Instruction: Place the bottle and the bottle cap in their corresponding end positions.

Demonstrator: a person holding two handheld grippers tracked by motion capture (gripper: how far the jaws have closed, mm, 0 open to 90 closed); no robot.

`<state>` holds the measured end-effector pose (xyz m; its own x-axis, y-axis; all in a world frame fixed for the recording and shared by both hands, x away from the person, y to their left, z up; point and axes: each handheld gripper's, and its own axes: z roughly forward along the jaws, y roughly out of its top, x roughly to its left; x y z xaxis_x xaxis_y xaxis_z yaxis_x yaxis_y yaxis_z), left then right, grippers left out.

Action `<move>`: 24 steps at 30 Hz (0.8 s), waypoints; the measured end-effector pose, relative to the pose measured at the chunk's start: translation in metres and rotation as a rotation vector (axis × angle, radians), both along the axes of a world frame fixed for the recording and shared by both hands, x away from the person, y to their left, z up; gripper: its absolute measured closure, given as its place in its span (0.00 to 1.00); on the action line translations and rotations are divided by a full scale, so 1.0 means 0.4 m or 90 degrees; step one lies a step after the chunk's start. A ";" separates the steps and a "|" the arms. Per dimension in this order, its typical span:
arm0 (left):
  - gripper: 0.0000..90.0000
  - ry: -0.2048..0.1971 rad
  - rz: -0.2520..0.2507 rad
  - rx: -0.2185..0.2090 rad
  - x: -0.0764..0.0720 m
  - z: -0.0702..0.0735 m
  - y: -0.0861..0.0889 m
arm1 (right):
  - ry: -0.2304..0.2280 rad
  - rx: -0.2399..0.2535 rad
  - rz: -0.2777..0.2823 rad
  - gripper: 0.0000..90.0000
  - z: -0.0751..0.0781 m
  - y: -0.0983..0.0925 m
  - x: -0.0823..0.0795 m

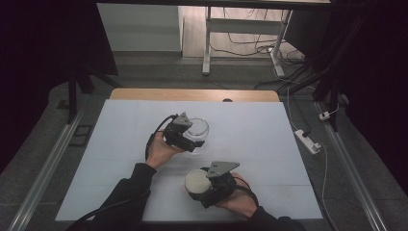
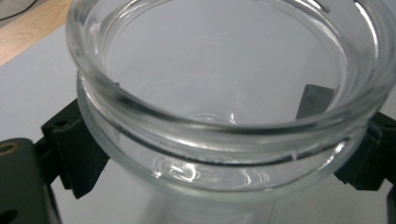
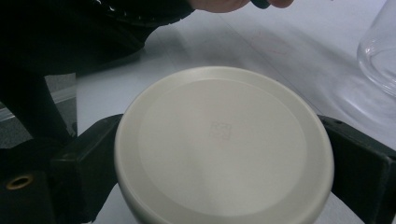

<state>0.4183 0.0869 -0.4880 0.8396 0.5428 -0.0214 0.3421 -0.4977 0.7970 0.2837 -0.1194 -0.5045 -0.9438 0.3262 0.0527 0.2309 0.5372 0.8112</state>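
A clear glass jar [image 1: 198, 130] stands open-mouthed on the white table mat [image 1: 120, 144]. My left gripper [image 1: 188, 140] is shut on the jar's neck; in the left gripper view its black jaws press the jar [image 2: 224, 140] just under the thick rim from both sides. Nearer the front edge, my right gripper [image 1: 204, 188] is shut on a round cream-white lid [image 1: 196, 181]. In the right gripper view the lid [image 3: 224, 144] lies flat side up between the two jaws, and the jar's side [image 3: 379, 51] shows at the far right.
The mat covers a wooden table whose far edge [image 1: 192, 94] shows bare wood. A dark sleeve [image 3: 70, 37] of the left arm lies on the mat. Beyond the table are a white desk frame [image 1: 208, 43], floor cables and a power strip [image 1: 308, 141].
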 end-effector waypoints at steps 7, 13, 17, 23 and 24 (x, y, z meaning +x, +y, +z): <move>0.09 -0.002 0.007 0.002 0.018 -0.007 0.003 | -0.004 -0.012 0.002 0.08 -0.017 0.016 0.011; 0.09 -0.006 0.012 0.006 0.029 -0.016 0.001 | -0.005 -0.026 0.000 0.08 -0.034 0.025 0.026; 0.09 -0.009 0.016 0.006 0.037 -0.022 0.003 | -0.001 -0.029 -0.005 0.08 -0.042 0.029 0.034; 0.09 -0.006 0.022 0.003 0.049 -0.032 0.007 | -0.005 -0.039 -0.005 0.08 -0.056 0.035 0.045; 0.09 -0.007 0.023 0.004 0.050 -0.034 0.007 | -0.005 -0.040 -0.006 0.08 -0.058 0.035 0.047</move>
<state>0.4383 0.0899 -0.5015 0.8199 0.5724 -0.0088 0.3510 -0.4905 0.7976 0.3026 -0.1053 -0.5276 -0.9409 0.3378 0.0251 0.2307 0.5846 0.7779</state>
